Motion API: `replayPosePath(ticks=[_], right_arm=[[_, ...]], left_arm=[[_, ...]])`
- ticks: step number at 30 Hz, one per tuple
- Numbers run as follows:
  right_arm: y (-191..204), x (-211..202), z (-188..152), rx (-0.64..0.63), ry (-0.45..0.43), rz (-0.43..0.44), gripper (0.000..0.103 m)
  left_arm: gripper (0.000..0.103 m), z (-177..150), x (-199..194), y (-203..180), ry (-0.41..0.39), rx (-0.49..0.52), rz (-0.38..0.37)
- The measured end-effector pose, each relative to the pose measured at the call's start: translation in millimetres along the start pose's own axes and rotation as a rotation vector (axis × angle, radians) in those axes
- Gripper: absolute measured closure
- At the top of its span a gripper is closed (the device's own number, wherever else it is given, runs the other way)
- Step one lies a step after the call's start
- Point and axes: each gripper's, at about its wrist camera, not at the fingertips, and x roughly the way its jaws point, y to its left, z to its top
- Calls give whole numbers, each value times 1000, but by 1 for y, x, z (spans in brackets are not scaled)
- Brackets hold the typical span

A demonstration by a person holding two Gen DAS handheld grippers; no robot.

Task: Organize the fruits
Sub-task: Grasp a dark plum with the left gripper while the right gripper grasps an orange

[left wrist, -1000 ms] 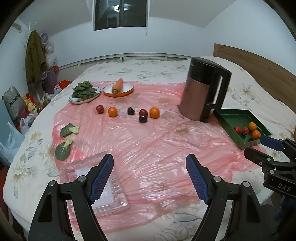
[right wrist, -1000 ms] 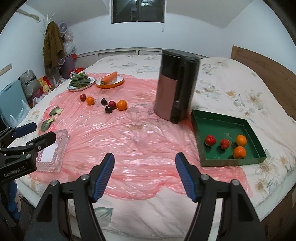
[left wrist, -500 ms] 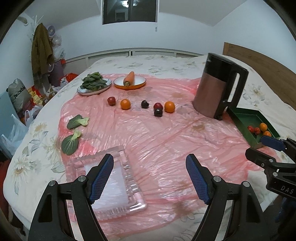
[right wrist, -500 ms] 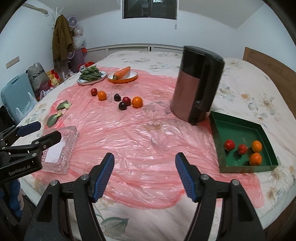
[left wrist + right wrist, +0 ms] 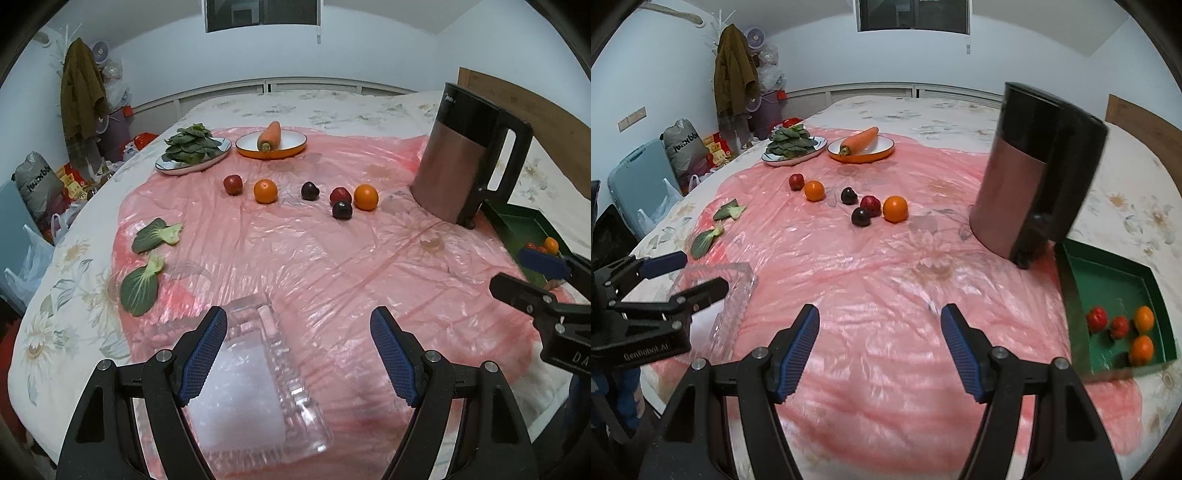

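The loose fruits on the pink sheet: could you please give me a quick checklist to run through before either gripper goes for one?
1. Left gripper open and holding nothing: ok.
2. Right gripper open and holding nothing: ok.
3. Six loose fruits, such as the nearest dark plum, unobstructed: ok.
4. Green tray has free room beside its four fruits: ok.
5. Kettle stands close to the tray's far corner, a possible obstacle: not ok.
6. Fruit firmness: cannot tell.

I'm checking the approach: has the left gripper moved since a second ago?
Yes. The left gripper has come forward and down toward the glass tray.
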Motion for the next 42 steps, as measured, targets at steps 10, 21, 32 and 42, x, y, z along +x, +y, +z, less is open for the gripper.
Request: replayPosePath(ticks=[10,21,32,42], right_arm=[[-16,48,32,-29,-1,61,3],[-34,102,72,-90,-17,109,13],[-55,171,94,-61,26,191,36],[-62,198,104,-73,50,201,40]], left_arm=[[38,25,37,-14,42,-8,-48],[51,65,86,-24,63,-56,-102],[63,96,141,-38,141,-21,-158],[66,107,174,-41,182,0,-150]])
